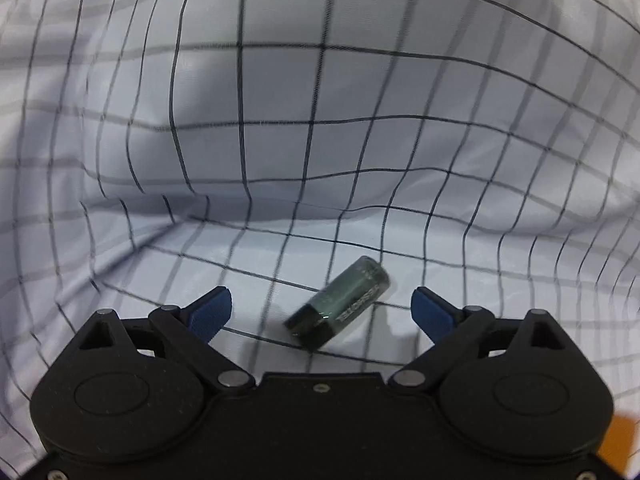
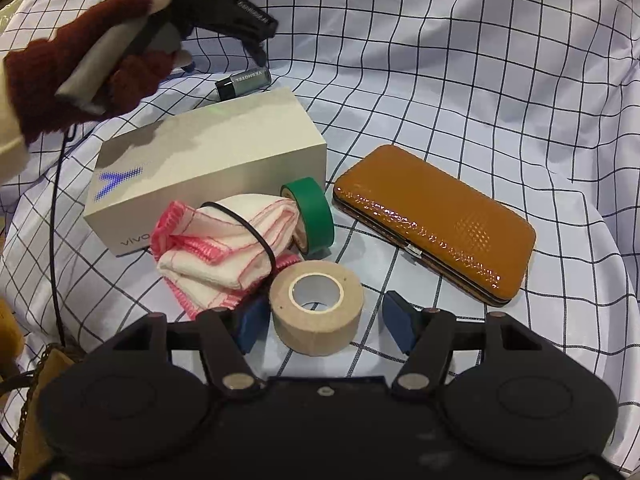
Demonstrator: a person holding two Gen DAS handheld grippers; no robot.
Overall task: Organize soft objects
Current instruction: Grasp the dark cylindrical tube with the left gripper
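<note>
A small dark green tube lies on the checked cloth between the blue pads of my open left gripper, untouched. The right wrist view shows the same tube behind a white box, under the left gripper held by a red-gloved hand. My right gripper is open around a beige tape roll. A pink-edged white cloth bound with a black band lies just beyond, beside a green tape roll.
An orange-brown glossy case lies right of the tape rolls. The checked cloth is wrinkled and rises at the back. A brown item with a lace edge sits at the lower left.
</note>
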